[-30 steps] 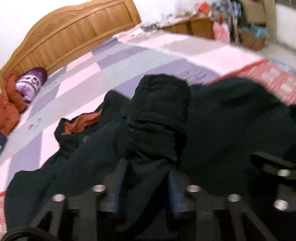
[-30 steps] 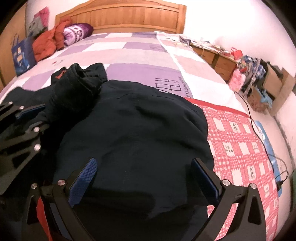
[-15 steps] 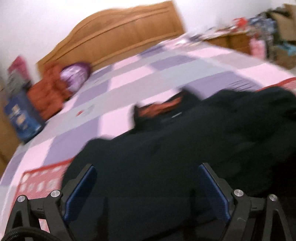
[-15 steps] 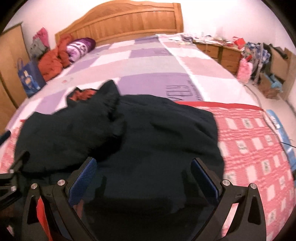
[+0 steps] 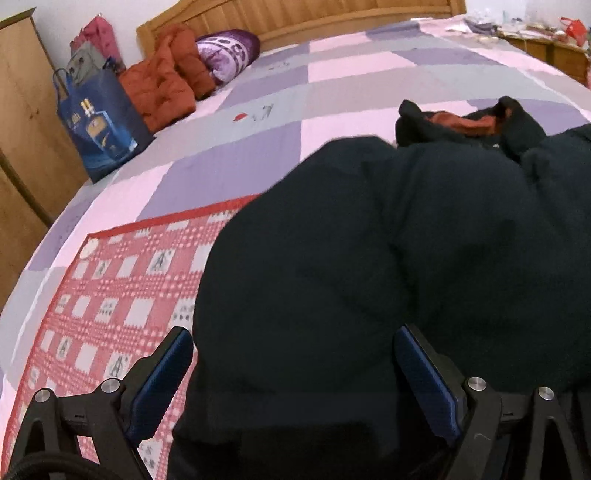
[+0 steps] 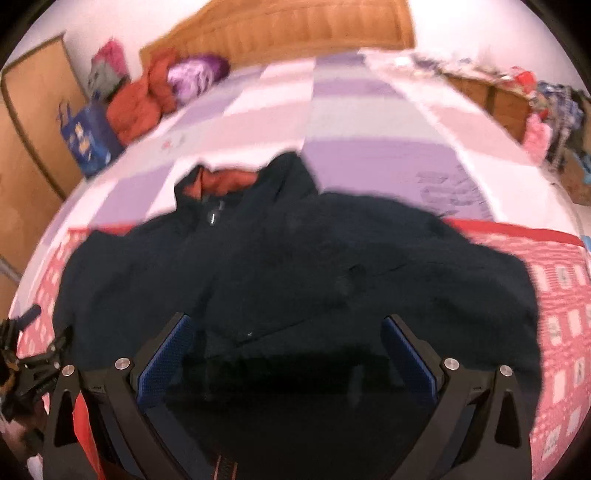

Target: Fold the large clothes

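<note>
A large dark navy jacket (image 6: 295,266) with an orange-lined collar (image 6: 225,181) lies spread on the bed, sleeves folded over its body. It also shows in the left wrist view (image 5: 388,258), collar (image 5: 461,120) at the far end. My left gripper (image 5: 293,369) is open and empty, over the jacket's near left edge. My right gripper (image 6: 286,350) is open and empty, above the jacket's near hem. The left gripper shows at the left edge of the right wrist view (image 6: 33,354).
The bed has a pink and purple checked cover (image 5: 258,122) and a red patterned blanket (image 5: 110,280) under the jacket. An orange coat (image 5: 162,77), a purple pillow (image 5: 225,51) and a blue bag (image 5: 99,118) sit near the wooden headboard (image 6: 295,29). A cluttered dresser (image 6: 498,92) stands right.
My left gripper has let go of the sleeve, opened, and swung left to the jacket's left side. The sleeve now lies on the jacket. My right gripper has pulled back a little, still open.
</note>
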